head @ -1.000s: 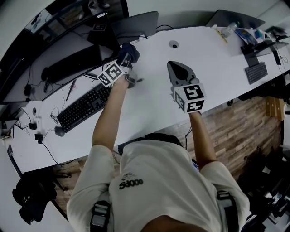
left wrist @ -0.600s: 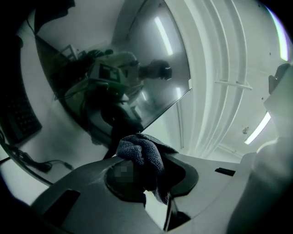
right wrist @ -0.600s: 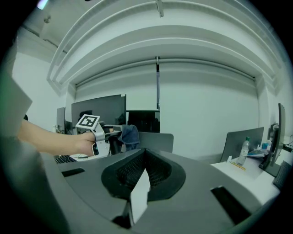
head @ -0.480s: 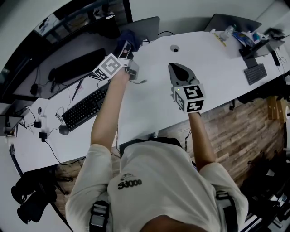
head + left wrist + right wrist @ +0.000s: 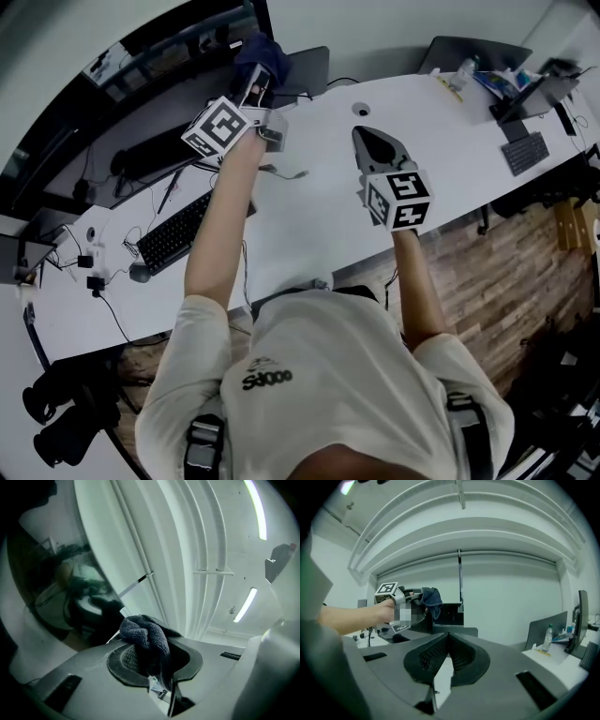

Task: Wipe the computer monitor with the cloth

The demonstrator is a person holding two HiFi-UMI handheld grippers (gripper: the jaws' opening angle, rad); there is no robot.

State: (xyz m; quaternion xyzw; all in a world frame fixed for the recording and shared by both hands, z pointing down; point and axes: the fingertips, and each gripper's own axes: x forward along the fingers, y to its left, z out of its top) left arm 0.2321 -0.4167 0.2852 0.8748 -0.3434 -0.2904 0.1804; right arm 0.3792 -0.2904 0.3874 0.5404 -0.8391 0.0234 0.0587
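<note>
While the left tool pinches the bunched dark blue cloth between its jaws, it holds it up by the monitor, near twelve o'clock in the head view; whether cloth and screen touch cannot be told. The right tool, jaws pressed together on nothing, hovers over the white bench at one o'clock, with a keyboard at nine o'clock.

White desk, lightly cluttered.
Black keyboard and mouse toward the left end; round hole near the middle; small keyboard and bottle far right.
</note>
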